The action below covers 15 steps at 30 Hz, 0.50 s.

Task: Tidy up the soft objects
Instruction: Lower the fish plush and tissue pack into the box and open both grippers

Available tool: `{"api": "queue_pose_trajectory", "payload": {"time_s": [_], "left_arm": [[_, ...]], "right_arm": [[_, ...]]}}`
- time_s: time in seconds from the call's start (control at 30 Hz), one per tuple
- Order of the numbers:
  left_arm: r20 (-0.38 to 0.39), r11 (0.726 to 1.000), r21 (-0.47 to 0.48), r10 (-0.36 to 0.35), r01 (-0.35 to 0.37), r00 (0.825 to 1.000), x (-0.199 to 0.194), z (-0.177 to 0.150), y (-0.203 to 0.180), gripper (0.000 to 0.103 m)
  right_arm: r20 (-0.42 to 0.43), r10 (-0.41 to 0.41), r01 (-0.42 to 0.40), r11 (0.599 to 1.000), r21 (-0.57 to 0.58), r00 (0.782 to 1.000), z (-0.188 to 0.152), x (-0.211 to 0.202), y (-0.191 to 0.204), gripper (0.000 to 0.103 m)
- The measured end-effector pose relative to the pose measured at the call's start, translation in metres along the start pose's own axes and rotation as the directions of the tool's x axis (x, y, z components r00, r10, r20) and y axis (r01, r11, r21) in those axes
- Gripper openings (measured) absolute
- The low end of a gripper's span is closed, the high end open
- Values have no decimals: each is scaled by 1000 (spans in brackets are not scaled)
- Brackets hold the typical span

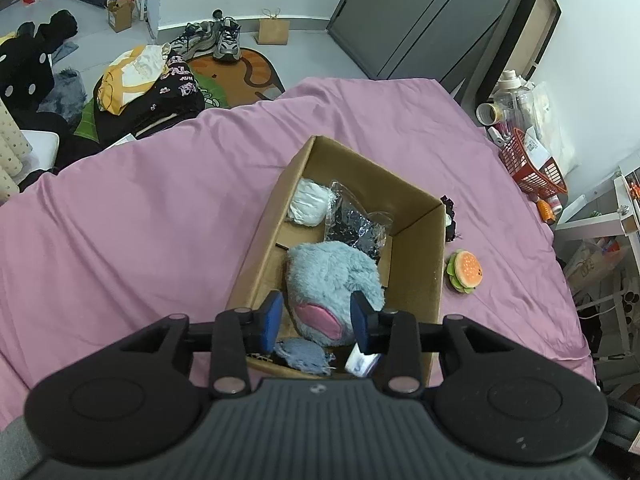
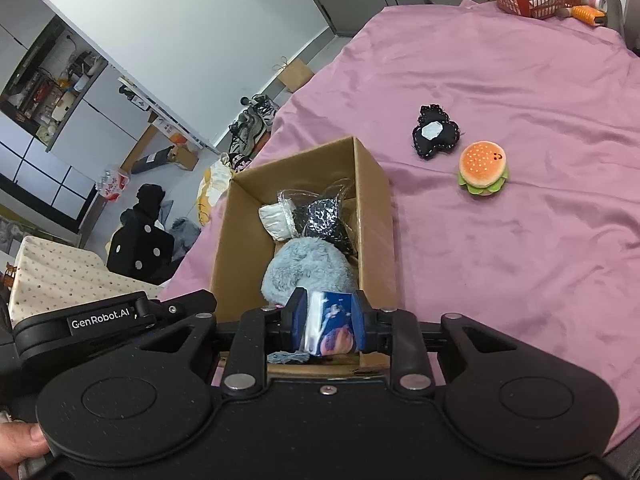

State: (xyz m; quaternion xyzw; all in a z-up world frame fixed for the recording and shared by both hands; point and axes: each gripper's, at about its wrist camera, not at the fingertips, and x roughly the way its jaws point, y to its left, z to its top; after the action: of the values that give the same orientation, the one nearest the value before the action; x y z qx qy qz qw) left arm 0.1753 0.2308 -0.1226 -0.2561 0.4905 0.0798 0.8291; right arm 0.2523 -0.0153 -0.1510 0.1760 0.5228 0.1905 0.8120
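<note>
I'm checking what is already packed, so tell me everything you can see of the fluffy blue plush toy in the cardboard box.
The fluffy light-blue plush toy is a rounded lump of long, shaggy pile with a smooth pink oval patch on its near side. It lies inside the open brown cardboard box, filling the near half. Beyond it, touching or nearly so, sit a clear plastic bag holding dark fabric and a white bundle. A small grey-blue knitted piece lies at its near edge. Its face or limbs are not visible.

You are working in a lived-in bedroom: pink-sheeted bed (image 1: 160, 208), clothes heap (image 1: 148, 88) and sneakers (image 1: 216, 40) on the far floor.
</note>
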Motion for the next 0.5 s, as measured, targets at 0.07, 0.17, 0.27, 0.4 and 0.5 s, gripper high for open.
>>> {"api": "queue_pose_trajectory", "payload": {"time_s": [0.07, 0.17, 0.27, 0.4, 0.5], "left_arm": [[-1, 1000, 4, 3, -3, 1000, -1, -1, -2, 36], [3, 1000, 12, 9, -9, 1000, -3, -1, -4, 37], [6, 1000, 19, 21, -21, 1000, -4, -1, -8, 41], [12, 999, 32, 29, -30, 1000, -5, -2, -15, 45], [10, 998, 47, 36, -37, 999, -3, -2, -25, 47]], "right_arm": [[-3, 2, -2, 1000, 6, 1000, 0, -1, -2, 25], [-4, 7, -7, 1000, 9, 1000, 0, -2, -4, 26], [4, 9, -9, 1000, 18, 1000, 3, -5, -9, 35], [9, 16, -16, 1000, 23, 1000, 7, -9, -17, 36], [25, 14, -15, 1000, 27, 1000, 10, -14, -23, 47]]}}
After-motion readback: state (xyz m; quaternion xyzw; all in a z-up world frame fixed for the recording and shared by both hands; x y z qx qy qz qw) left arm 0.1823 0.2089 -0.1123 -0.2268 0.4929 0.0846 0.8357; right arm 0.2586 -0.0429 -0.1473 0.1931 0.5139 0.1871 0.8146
